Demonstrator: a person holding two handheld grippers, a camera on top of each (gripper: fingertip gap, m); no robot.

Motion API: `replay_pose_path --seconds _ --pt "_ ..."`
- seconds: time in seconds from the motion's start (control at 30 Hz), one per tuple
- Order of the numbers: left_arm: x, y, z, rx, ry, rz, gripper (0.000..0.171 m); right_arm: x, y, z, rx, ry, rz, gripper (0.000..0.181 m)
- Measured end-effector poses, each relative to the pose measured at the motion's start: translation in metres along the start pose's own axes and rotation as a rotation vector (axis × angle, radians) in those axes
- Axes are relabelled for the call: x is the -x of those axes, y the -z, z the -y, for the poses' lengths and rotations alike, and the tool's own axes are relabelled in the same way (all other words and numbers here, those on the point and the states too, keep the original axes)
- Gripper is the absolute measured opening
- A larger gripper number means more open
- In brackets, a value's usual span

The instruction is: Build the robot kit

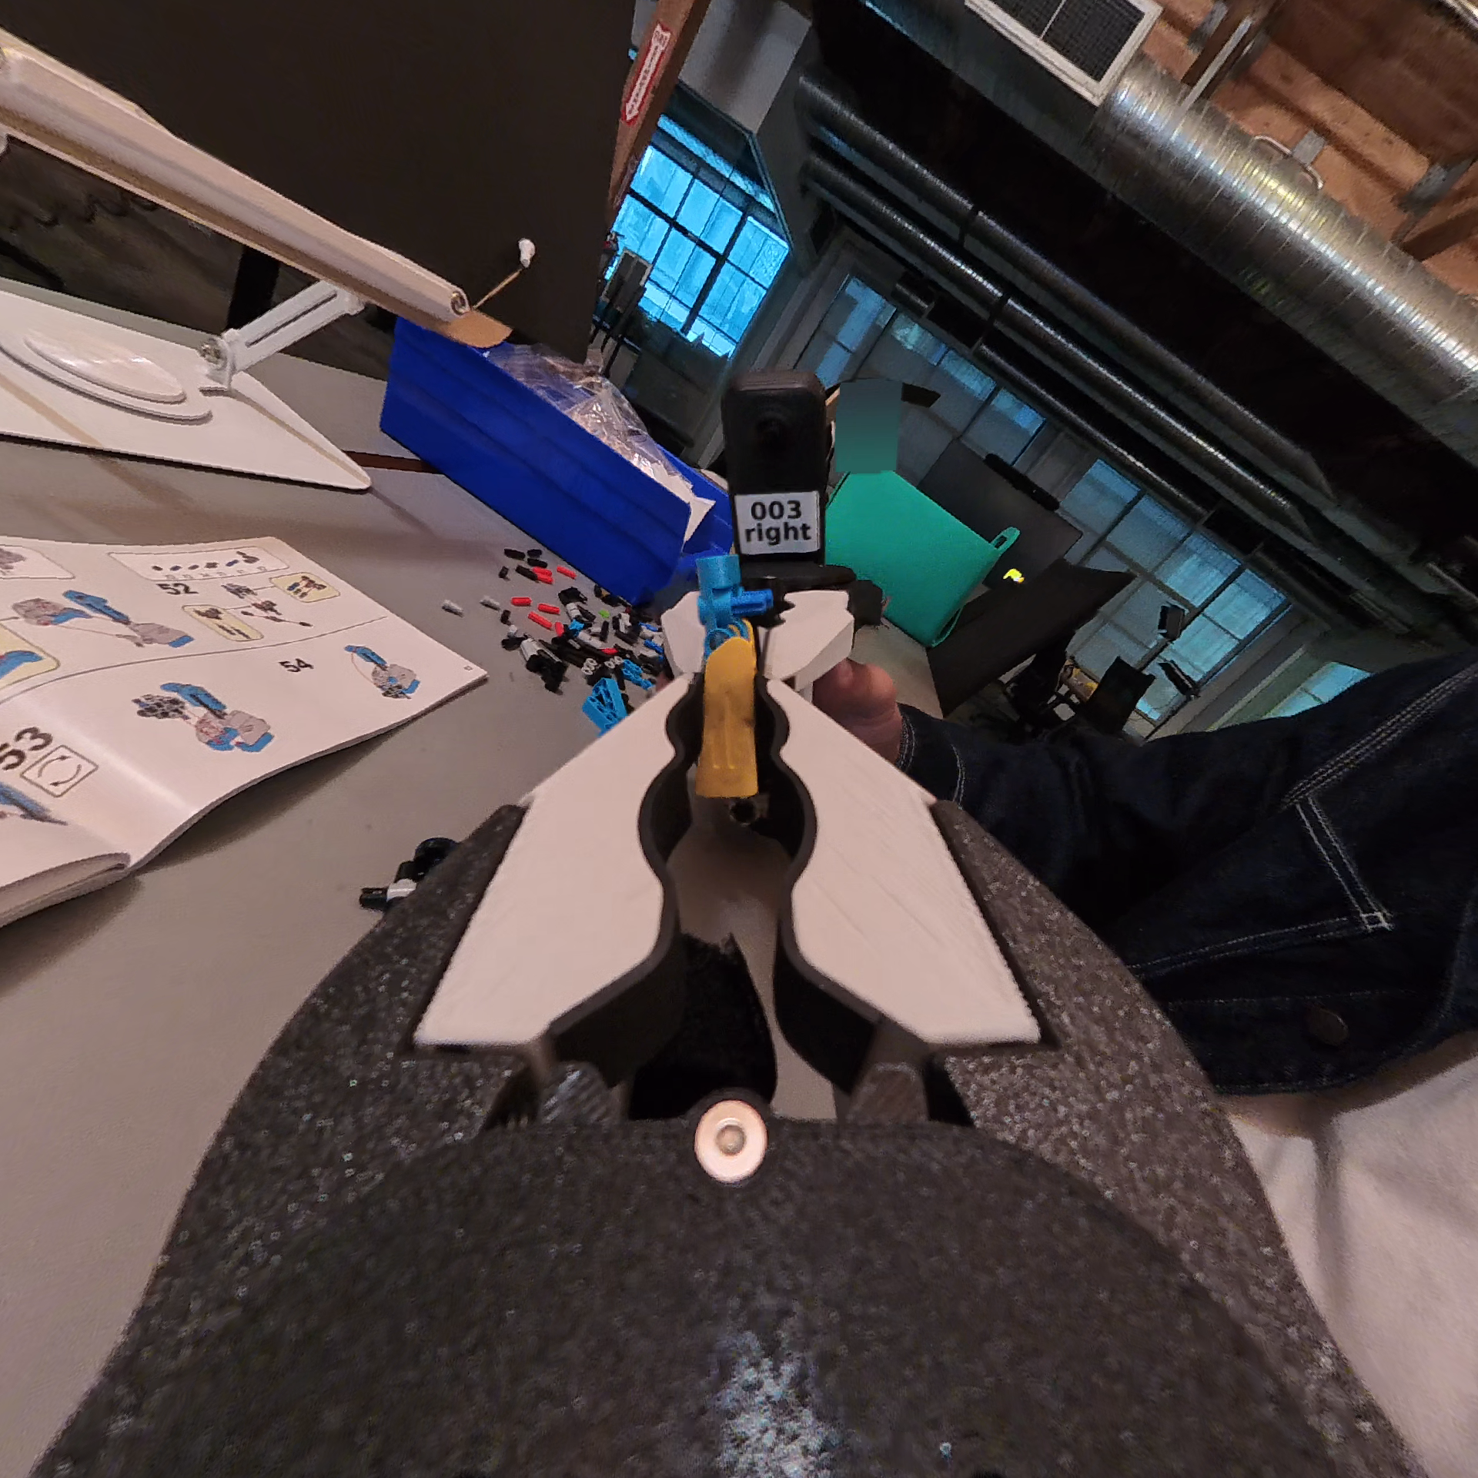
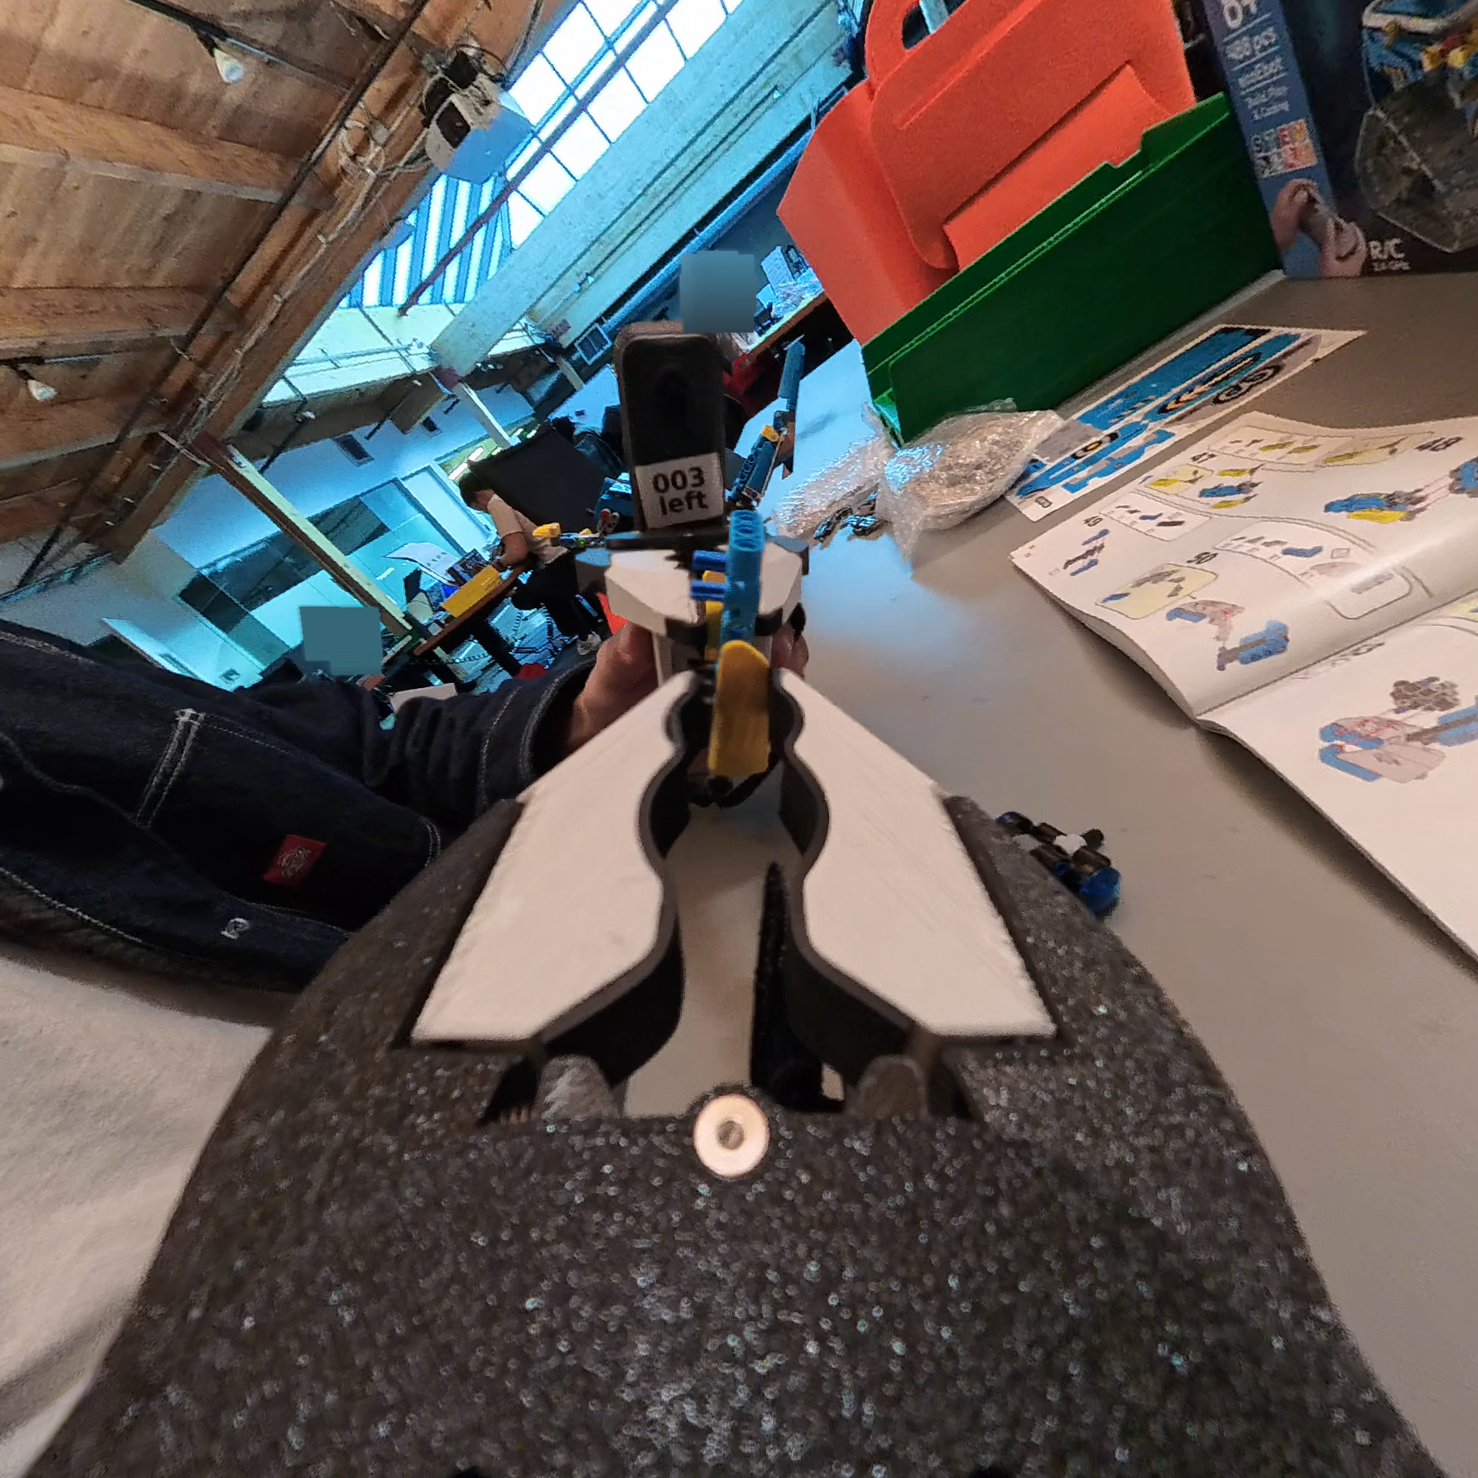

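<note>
Between the two facing grippers, a yellow piece [image 1: 726, 720] is being pinched by the left gripper [image 1: 724, 704] and right gripper [image 2: 732, 704], both closed on it, long axis running between them, blue beam [image 1: 724, 596] attached.

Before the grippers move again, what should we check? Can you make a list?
1. Left hand-held gripper shut on the yellow piece: ok.
2. Right hand-held gripper shut on the same piece: ok.
3. Blue part joined to the yellow piece: cannot tell.
4. Manual open and in view: ok.
5. Loose bricks out of the grippers' way: ok.
</note>
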State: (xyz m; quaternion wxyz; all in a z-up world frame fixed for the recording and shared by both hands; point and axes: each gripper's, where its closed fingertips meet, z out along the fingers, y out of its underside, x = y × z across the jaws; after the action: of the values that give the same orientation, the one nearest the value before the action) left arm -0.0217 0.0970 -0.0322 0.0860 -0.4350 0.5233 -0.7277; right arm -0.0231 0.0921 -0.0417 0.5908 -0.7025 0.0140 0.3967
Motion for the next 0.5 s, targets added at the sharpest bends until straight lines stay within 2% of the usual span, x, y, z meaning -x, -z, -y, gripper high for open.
replay_pose_path --seconds 0.07,0.13,0.23,0.33,0.47,0.5 --pt "0.007 0.005 0.001 0.018 -0.039 0.047 0.011 -0.007 0.006 0.000 0.018 0.050 -0.040 0.034" --pt "0.014 0.009 -0.006 0.086 -0.094 0.098 0.012 -0.011 0.014 0.002 0.035 0.109 -0.064 0.035" --pt "0.021 0.010 -0.023 0.227 -0.246 0.183 0.012 -0.015 0.019 0.002 0.073 0.165 -0.090 0.045" --pt "0.020 0.008 -0.040 0.336 -0.367 0.213 0.012 -0.024 0.014 -0.019 0.187 0.218 -0.137 0.053" --pt "0.012 0.001 -0.055 0.385 -0.355 0.157 0.012 -0.026 0.003 -0.046 0.302 0.326 -0.151 0.039" --pt "0.010 0.000 -0.058 0.391 -0.337 0.138 0.012 -0.025 0.002 -0.050 0.317 0.347 -0.146 0.026"
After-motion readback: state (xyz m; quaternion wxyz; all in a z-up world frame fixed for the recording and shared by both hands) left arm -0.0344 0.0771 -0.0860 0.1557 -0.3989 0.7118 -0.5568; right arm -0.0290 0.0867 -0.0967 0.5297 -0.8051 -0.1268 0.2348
